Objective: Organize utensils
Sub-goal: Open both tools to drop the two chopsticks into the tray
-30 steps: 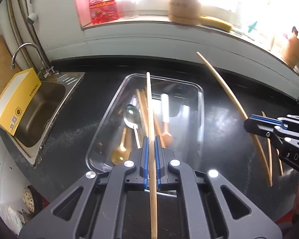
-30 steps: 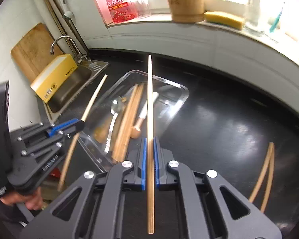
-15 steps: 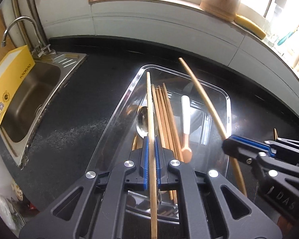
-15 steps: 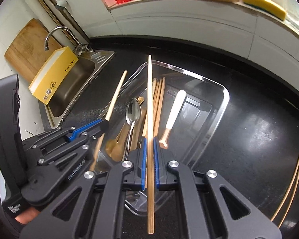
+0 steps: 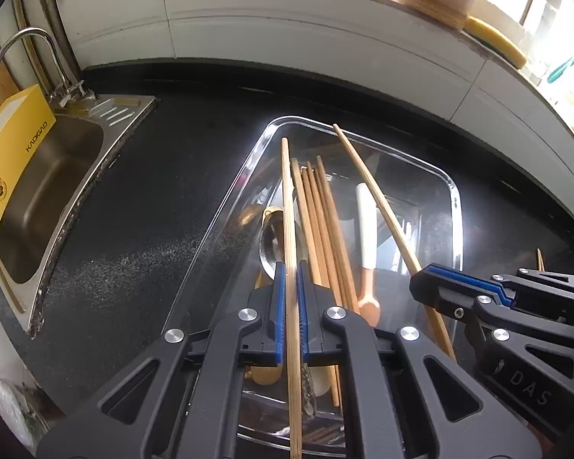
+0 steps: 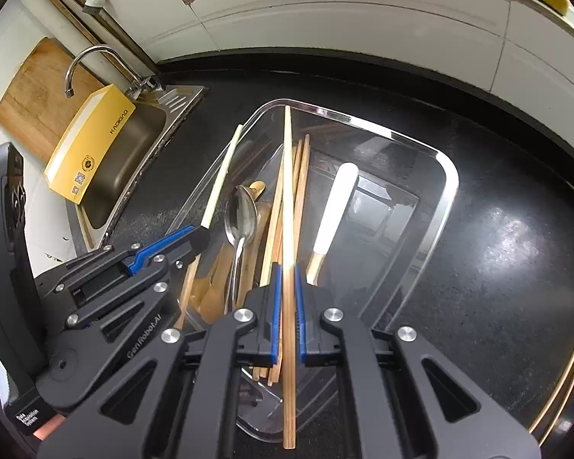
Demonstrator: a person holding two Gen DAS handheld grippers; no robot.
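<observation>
My left gripper [image 5: 291,271] is shut on a single wooden chopstick [image 5: 287,199] that points along the left side of a clear plastic tray [image 5: 453,206]. My right gripper [image 6: 287,271] is shut on another chopstick [image 6: 287,191], held low over the same tray [image 6: 447,191]. Each gripper shows in the other's view: the right one [image 5: 424,283] at the tray's right, the left one [image 6: 201,235] at its left. In the tray lie several chopsticks [image 5: 321,222], a metal spoon [image 6: 241,210], a golden spoon mostly hidden, and a white-handled utensil [image 6: 335,206].
Two more chopsticks [image 6: 570,363] lie on the black counter to the right of the tray. A steel sink [image 5: 38,199] with a faucet [image 5: 19,49] and a yellow box [image 5: 7,153] is at the left. A wooden cutting board [image 6: 30,107] leans behind it.
Both grippers have come down and closer to the tray, each still holding its chopstick. The two chopsticks now hang low over the tray's contents.
</observation>
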